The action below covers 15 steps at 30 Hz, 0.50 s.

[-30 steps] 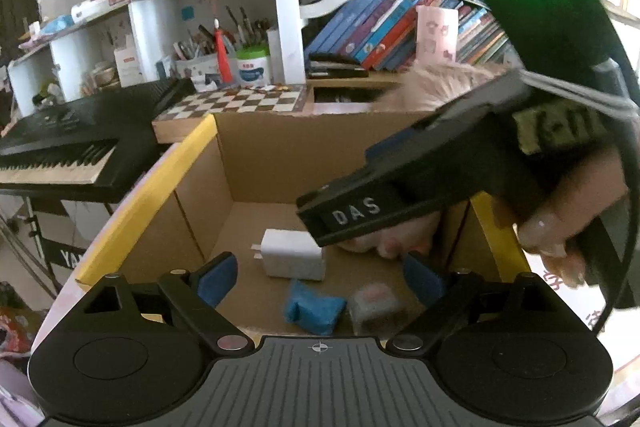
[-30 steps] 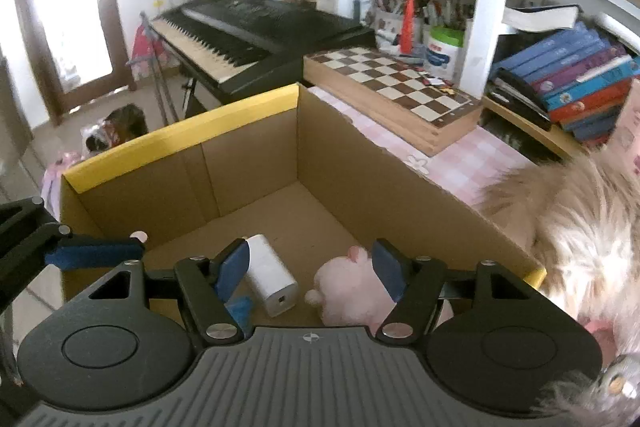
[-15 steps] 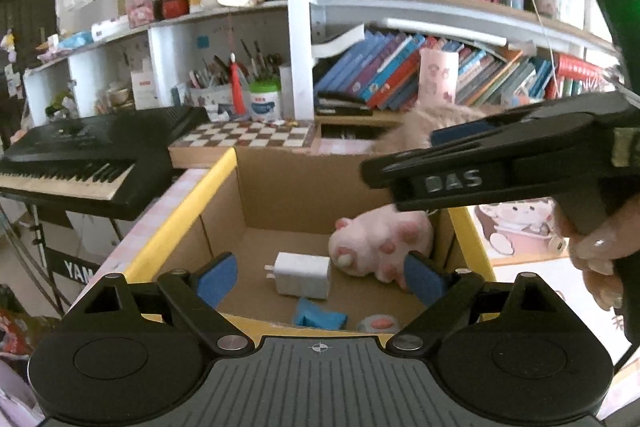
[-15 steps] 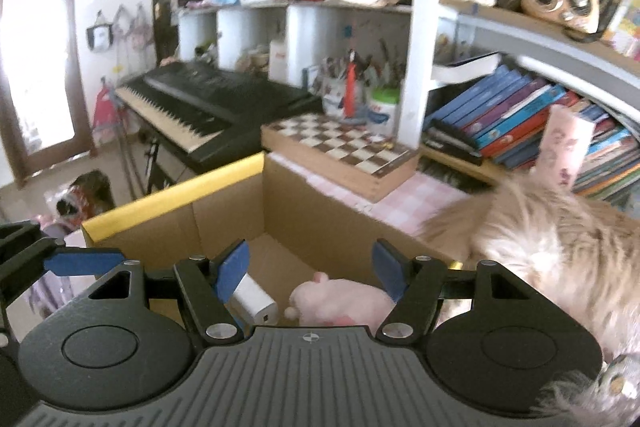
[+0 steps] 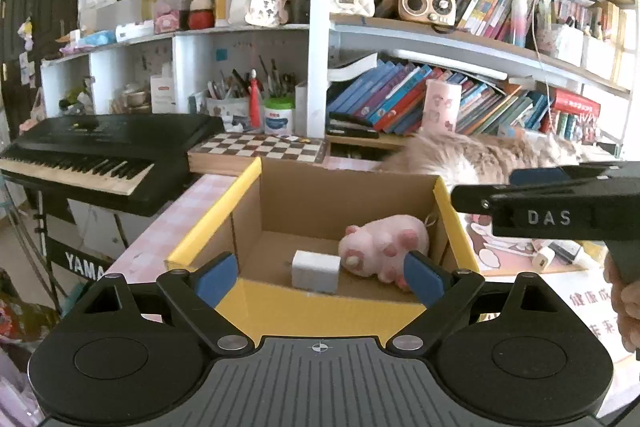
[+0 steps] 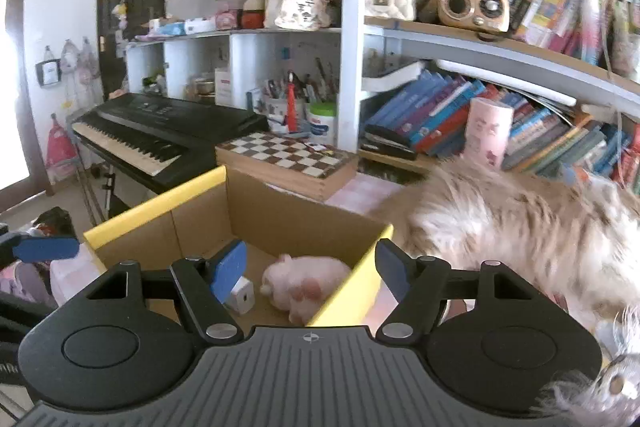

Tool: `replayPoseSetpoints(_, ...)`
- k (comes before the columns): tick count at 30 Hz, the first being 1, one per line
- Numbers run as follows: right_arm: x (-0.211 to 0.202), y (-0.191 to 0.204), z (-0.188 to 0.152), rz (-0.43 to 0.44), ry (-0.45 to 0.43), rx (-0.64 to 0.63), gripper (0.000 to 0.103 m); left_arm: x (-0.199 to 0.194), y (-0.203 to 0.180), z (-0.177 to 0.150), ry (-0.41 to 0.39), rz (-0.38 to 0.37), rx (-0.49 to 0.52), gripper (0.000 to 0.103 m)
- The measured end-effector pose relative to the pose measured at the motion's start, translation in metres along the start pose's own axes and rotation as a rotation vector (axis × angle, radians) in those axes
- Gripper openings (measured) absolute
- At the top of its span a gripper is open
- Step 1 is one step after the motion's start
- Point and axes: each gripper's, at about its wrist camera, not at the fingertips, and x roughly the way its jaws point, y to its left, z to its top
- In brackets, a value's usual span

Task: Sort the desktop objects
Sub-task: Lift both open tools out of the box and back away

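Note:
A cardboard box point(image 5: 248, 183) with yellow flaps stands on the pink checked desk. Inside it lie a pink plush toy point(image 5: 382, 247) and a white charger block point(image 5: 316, 271). My left gripper point(image 5: 316, 277) hangs open above the box's near yellow flap, nothing between its blue pads. In the right wrist view the box point(image 6: 160, 211), plush toy point(image 6: 308, 281) and charger point(image 6: 242, 297) show again. My right gripper point(image 6: 310, 271) is above the box's right corner, jaws opening, empty. The right gripper's finger marked DAS crosses the left wrist view at right, held by a hand point(image 5: 624, 307).
A long-haired cat point(image 6: 520, 227) stands right of the box, close to my right gripper. A chessboard box point(image 5: 260, 151) sits behind the cardboard box, a black keyboard point(image 5: 96, 155) to the left. Shelves of books and pen cups line the back. Small white items point(image 5: 544, 259) lie on the printed mat.
Both grippers have risen and drawn back from inside the box. The right gripper left the pink plush toy in the box and swung right. Its jaws stand wider.

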Motion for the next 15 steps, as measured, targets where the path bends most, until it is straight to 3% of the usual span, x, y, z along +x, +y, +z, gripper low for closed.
replayPoseSetpoints(15,-0.059,0.039,-0.052,-0.092,0.047,0.055,0.069,-0.058,0.029,-0.043,0.037,0.009,-0.04,0.093)
